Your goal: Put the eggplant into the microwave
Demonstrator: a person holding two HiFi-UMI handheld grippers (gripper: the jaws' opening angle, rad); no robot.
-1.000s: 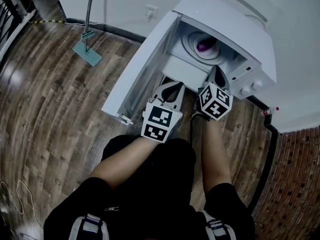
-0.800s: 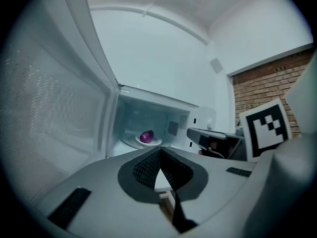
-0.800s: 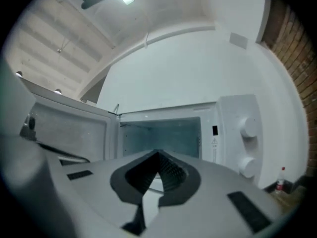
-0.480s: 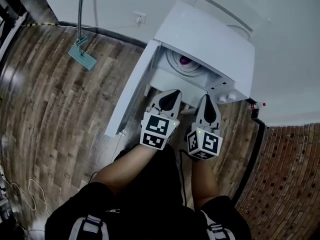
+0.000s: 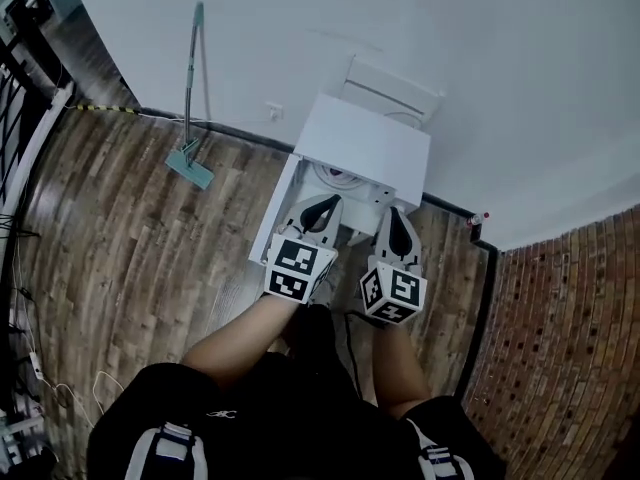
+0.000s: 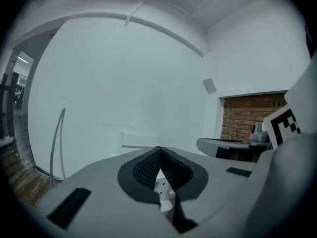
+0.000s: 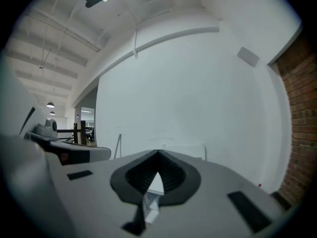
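The microwave [image 5: 365,148] stands on the wood floor [image 5: 150,258] against the white wall [image 5: 400,28], its door [image 5: 272,223] swung open to its left side. Inside it, on the round plate [image 5: 325,176], the eggplant [image 5: 343,176] shows only as a small purple tinge, too small to tell how it lies. Both grippers are just in front of the microwave's open mouth, side by side and apart. The left gripper [image 5: 320,208] is nearer the door and the right gripper [image 5: 398,230] is at the microwave's right front corner. In its own view the left gripper's ribbed pads [image 6: 148,166] meet at the tip, with nothing between them. The right gripper's pads [image 7: 171,175] are pressed together too, with nothing pinched. A mop [image 5: 190,158] leans on the wall well to the left of the microwave.
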